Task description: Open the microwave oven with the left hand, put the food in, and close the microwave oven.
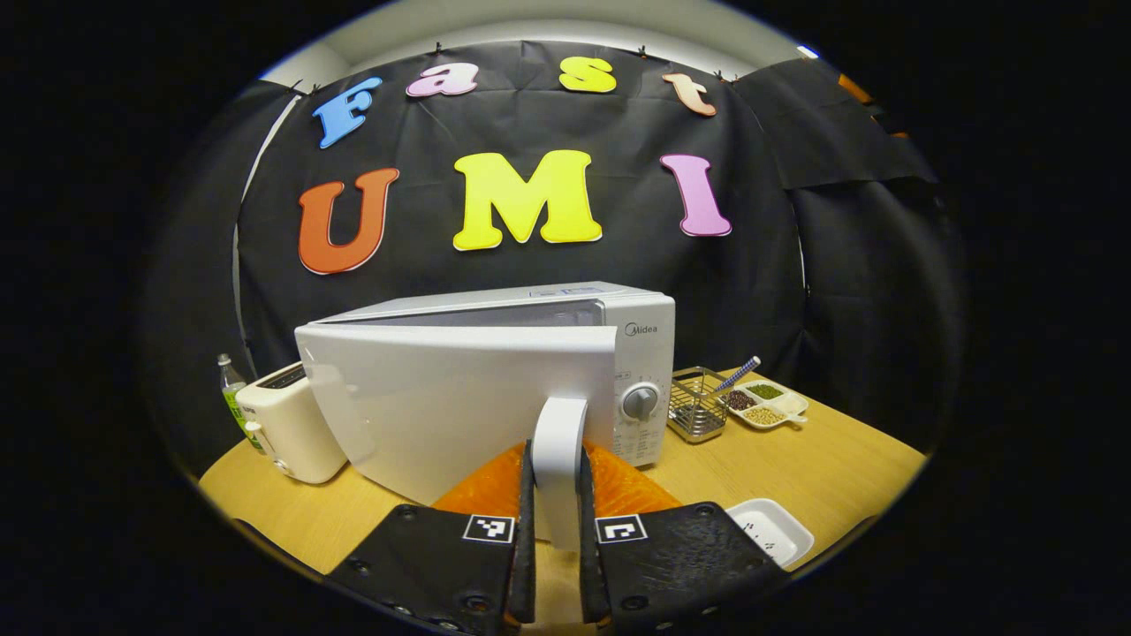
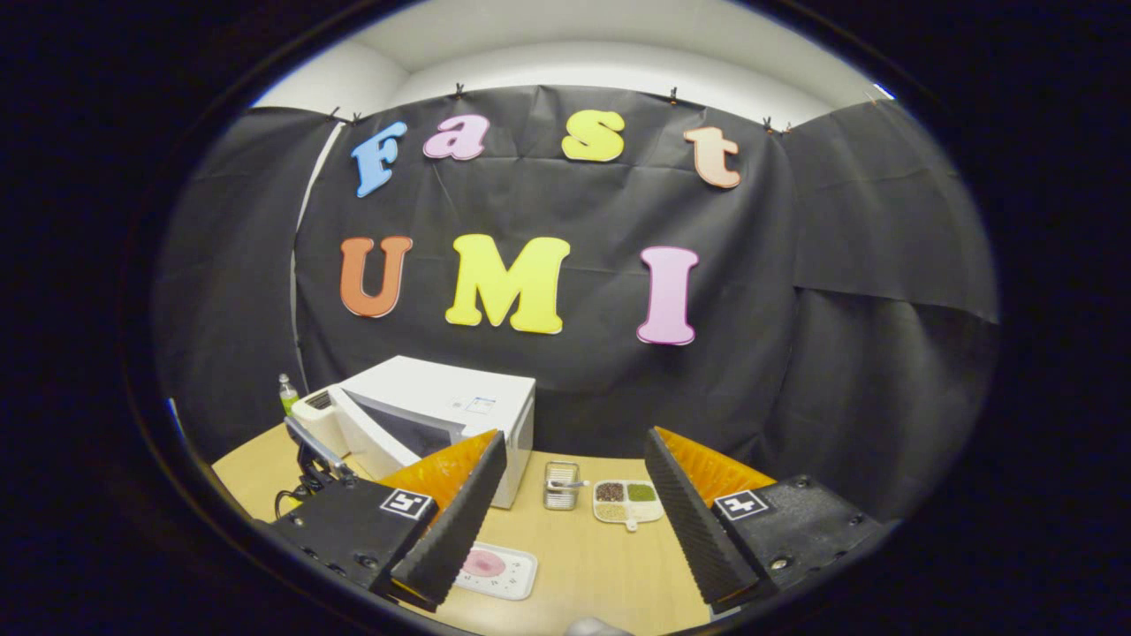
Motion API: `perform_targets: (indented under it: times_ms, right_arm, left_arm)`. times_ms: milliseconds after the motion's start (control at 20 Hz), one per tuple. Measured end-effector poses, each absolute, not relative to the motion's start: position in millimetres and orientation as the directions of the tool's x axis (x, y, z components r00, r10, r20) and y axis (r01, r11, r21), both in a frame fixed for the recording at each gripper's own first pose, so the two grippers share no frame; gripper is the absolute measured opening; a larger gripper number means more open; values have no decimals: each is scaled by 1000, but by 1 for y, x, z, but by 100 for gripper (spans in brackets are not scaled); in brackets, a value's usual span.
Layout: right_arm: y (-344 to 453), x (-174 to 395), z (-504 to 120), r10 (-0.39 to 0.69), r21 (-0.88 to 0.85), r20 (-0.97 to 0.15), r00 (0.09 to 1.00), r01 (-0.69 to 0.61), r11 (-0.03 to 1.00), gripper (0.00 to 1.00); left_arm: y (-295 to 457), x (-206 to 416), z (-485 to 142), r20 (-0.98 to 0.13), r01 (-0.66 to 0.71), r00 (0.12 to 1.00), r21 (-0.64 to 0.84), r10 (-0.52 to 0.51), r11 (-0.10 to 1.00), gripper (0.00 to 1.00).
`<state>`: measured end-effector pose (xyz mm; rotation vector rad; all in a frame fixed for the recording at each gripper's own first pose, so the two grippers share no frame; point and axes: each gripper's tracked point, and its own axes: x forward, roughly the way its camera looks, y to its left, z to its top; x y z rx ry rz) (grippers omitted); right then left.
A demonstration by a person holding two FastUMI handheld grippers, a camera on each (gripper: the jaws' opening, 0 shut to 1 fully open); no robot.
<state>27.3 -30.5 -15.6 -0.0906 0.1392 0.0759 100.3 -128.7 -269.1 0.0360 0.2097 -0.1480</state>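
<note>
White door handle (image 1: 558,459) clamped between left gripper (image 1: 557,574) fingers.

A cream toaster (image 1: 287,424) stands at the left of the wooden surface (image 1: 839,477), a green bottle (image 1: 231,389) behind it. To the right sit a wire basket (image 1: 696,406) and a divided dish of beans (image 1: 765,404).
</note>
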Motion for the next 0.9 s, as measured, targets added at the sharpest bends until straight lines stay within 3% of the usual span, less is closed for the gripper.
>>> perform_targets:
  times_ms: [50, 100, 150, 200, 250, 300, 400, 450, 550, 600, 700, 750, 850, 900]
  right_arm:
    - [-27, 26, -18, 79, -79, -147, 986, -91, 993, 100]
    - [-24, 23, -21, 86, -79, -155, 984, -99, 992, 95]
    - [-23, 22, -23, 88, -83, -159, 983, -102, 991, 100]
    - [-24, 21, -24, 89, -82, -160, 983, -103, 991, 100]
    - [-23, 20, -23, 93, -71, -160, 983, -106, 992, 100]
    - [-21, 19, -25, 97, -59, -164, 982, -107, 992, 100]
    - [-18, 19, -29, 101, -41, -172, 980, -110, 993, 95]
    - [-15, 18, -30, 103, -37, -174, 979, -111, 993, 100]
    - [-6, 16, -33, 126, -44, -167, 978, -135, 990, 94]
    - [1, 14, -33, 143, -41, -161, 977, -152, 988, 100]
    - [3, 15, -42, 144, -46, -172, 975, -154, 987, 94]
    - [5, 14, -45, 146, -43, -176, 974, -155, 987, 100]
    - [13, 11, -53, 151, -33, -189, 970, -160, 987, 95]
    - [16, 9, -56, 154, -29, -193, 969, -163, 986, 100]
  left_arm:
    - [-120, 96, -269, -209, 134, 971, 68, -118, 989, 31]
    - [-112, 91, -269, -210, 122, 973, 100, -99, 988, 33]
    - [-105, 87, -267, -208, 108, 975, 104, -84, 989, 34]
    - [-96, 84, -267, -203, 88, 977, 94, -67, 992, 49]
    - [-91, 82, -267, -209, 81, 976, 75, -64, 994, 56]
    - [-86, 78, -267, -220, 70, 974, 56, -56, 996, 77]
    - [-80, 69, -267, -234, 71, 970, 3, -68, 997, 96]
    - [-75, 61, -266, -241, 69, 968, 3, -67, 998, 97]
    - [-62, 47, -265, -245, 59, 968, 12, -55, 998, 96]
    - [-56, 40, -266, -250, 52, 967, 9, -48, 999, 96]
    - [-41, 25, -267, -264, 35, 964, 8, -32, 999, 96]
    - [-34, 18, -267, -269, 27, 963, 12, -23, 1000, 96]
    - [-15, 2, -267, -277, 9, 961, 25, -2, 1000, 96]
    - [-5, -5, -268, -282, -1, 959, 31, 10, 1000, 96]
